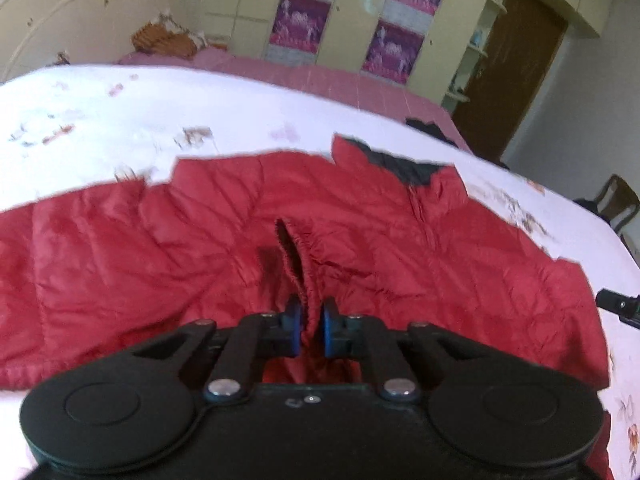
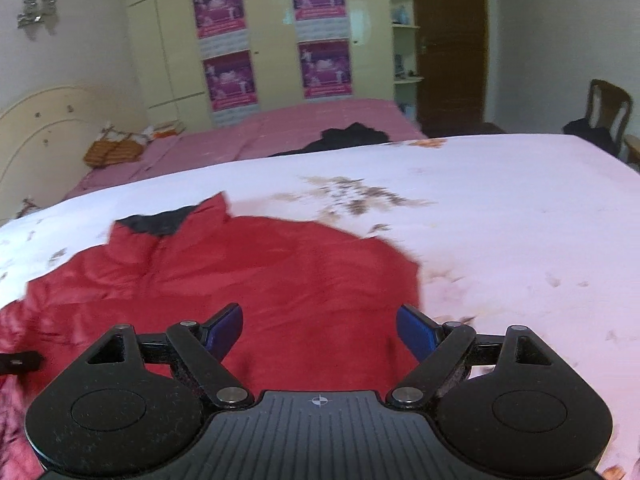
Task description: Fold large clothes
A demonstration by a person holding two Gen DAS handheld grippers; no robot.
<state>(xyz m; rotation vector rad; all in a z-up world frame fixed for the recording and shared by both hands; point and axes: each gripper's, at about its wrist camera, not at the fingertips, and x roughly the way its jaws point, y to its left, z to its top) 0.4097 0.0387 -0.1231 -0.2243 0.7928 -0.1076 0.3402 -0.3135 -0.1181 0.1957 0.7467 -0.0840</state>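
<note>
A red quilted jacket (image 1: 224, 240) is lying spread flat on a bed (image 1: 100, 120) that is wearing a white floral sheet, with its dark-lined collar (image 1: 404, 164) pointing toward the far edge of the mattress. In the left wrist view the left tool (image 1: 310, 326) is pinching the elastic cuff (image 1: 298, 256) of a sleeve that is lying folded across the jacket's body; its blue pads (image 1: 294, 328) are pressing together on the gathered red fabric, and the cuff's dark opening is showing just beyond the fingertips. At the right edge of that same view a small black part of the other device is poking in over the sheet. In the right wrist view the right tool (image 2: 320, 334) is hovering over the jacket's near side with its blue fingers (image 2: 416, 334) spread wide and nothing between them; red fabric is filling the gap below, and the white sheet is lying bare to the right of it. The jacket's edge is curving away on that side, ending beside a brown flower print on the sheet. Beyond the white sheet a pink bedspread (image 2: 280, 128) is covering the far part of the bed, and a dark garment (image 2: 348, 136) is lying on it. A cream wardrobe (image 2: 272, 32) bearing purple posters is standing against the back wall, a brown door (image 2: 452, 40) is beside it, and a wooden chair (image 2: 608, 108) is standing at the right.
</note>
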